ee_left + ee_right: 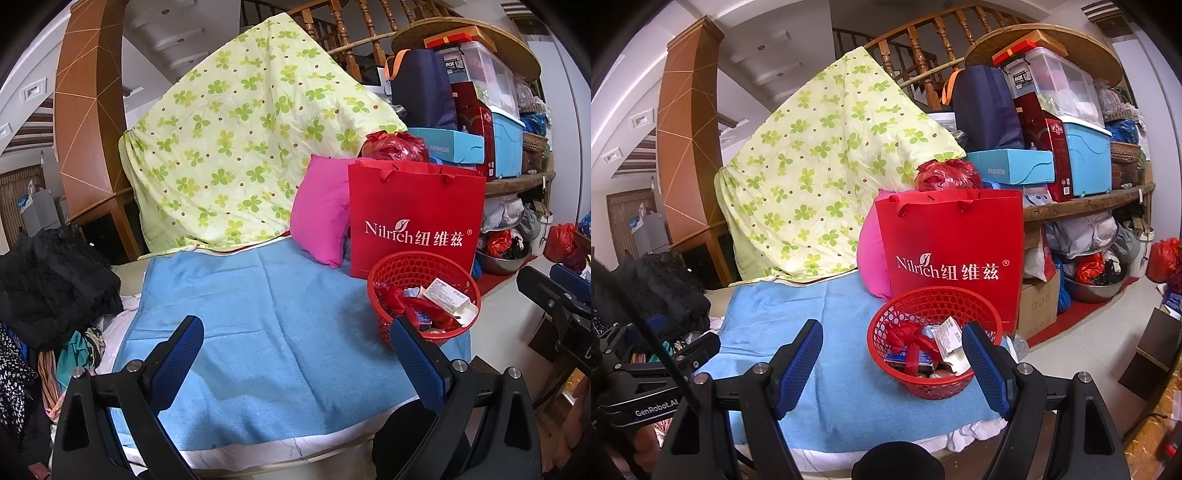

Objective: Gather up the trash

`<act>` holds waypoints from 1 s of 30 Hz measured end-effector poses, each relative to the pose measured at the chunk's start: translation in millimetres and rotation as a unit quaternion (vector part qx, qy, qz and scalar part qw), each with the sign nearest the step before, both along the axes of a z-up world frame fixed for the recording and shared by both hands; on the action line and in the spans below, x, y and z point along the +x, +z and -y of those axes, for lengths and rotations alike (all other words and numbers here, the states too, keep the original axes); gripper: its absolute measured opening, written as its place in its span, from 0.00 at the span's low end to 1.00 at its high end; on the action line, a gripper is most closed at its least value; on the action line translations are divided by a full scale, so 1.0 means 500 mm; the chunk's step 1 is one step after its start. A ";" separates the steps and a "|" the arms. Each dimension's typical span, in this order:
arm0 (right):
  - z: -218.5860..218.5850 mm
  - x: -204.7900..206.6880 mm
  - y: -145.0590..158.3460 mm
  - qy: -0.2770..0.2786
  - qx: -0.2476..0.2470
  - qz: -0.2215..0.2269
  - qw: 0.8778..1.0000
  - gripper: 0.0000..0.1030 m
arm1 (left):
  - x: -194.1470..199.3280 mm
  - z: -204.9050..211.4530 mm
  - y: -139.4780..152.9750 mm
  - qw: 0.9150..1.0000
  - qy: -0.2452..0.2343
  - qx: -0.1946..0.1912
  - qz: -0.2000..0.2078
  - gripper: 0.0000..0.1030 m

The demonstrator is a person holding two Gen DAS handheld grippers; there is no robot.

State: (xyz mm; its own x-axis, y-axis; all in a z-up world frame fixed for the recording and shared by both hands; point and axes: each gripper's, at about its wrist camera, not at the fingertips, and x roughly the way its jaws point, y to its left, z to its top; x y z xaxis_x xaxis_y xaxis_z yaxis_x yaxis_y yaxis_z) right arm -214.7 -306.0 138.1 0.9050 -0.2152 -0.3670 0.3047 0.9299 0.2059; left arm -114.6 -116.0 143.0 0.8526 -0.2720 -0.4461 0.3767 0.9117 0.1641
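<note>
Trash sits collected in a red mesh basket [934, 343], which rests on a blue towel [834, 332] spread over the raised surface. Visible among the contents are a red ribbon bow [908, 338], a white printed carton [949, 338] and a small blue packet [908, 360] (other pieces lower down are too jumbled to tell apart).

Right gripper [892, 365]: jaws spread wide, nothing between the blue pads. The basket lies just ahead of it and toward its right finger, whose tip overlaps the basket's near rim in the view; contact cannot be told.

Left gripper [297, 363]: jaws likewise spread and empty, hovering over bare towel. From this side the basket [424, 295] lies ahead and beyond the right finger, near the towel's right edge.

Directly behind the basket, farther from both grippers, stands a red paper bag [953, 240] with white lettering and cord handles. A pink cushion [871, 254] leans to the bag's left, and a knotted red plastic bag [947, 175] shows above the paper bag's top edge. A green clover-print quilt [827, 166] drapes from a wooden stair rail [923, 40] beyond the towel. Right of the paper bag, shelves [1086, 203] carry stacked boxes and bins. Left of the grippers lies a heap of dark clothing [55, 284].
</note>
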 end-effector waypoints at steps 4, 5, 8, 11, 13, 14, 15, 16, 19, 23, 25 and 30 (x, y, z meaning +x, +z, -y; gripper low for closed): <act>0.000 0.000 0.000 -0.002 0.000 0.002 1.000 0.78 | 0.002 0.000 0.000 1.000 -0.001 -0.001 -0.002 0.98; 0.001 0.000 0.000 -0.001 0.000 0.002 1.000 0.78 | 0.002 0.000 0.000 1.000 -0.001 -0.002 -0.002 0.98; 0.000 0.001 -0.001 -0.002 -0.002 0.001 1.000 0.78 | 0.003 0.002 0.002 1.000 -0.005 -0.006 -0.006 0.98; 0.004 0.000 -0.001 -0.004 0.001 0.001 1.000 0.78 | 0.004 0.007 0.003 1.000 -0.003 -0.003 -0.006 0.98; 0.007 -0.001 0.001 -0.005 0.004 0.001 1.000 0.78 | 0.004 0.007 0.002 1.000 -0.001 -0.002 -0.006 0.98; 0.008 -0.001 0.001 -0.005 0.005 0.001 1.000 0.78 | 0.005 0.008 0.001 1.000 0.000 -0.002 -0.006 0.98; 0.008 -0.001 0.002 -0.005 0.005 0.002 1.000 0.78 | 0.006 0.009 0.000 1.000 0.000 -0.002 -0.007 0.98; 0.009 -0.001 0.001 -0.005 0.004 0.002 1.000 0.78 | 0.006 0.009 -0.001 1.000 0.000 -0.001 -0.007 0.98; 0.010 0.000 0.001 -0.004 0.004 0.002 1.000 0.78 | 0.006 0.009 0.000 1.000 0.001 -0.001 -0.006 0.98; 0.010 0.000 0.001 -0.005 0.004 0.002 1.000 0.78 | 0.010 0.006 -0.001 1.000 0.004 -0.001 -0.013 0.98; 0.009 -0.002 0.001 -0.004 0.004 0.002 1.000 0.78 | 0.011 0.005 -0.003 1.000 0.006 0.001 -0.014 0.98; 0.005 -0.002 0.005 -0.004 0.002 0.004 1.000 0.78 | 0.009 0.000 -0.006 1.000 0.008 0.007 -0.008 0.98</act>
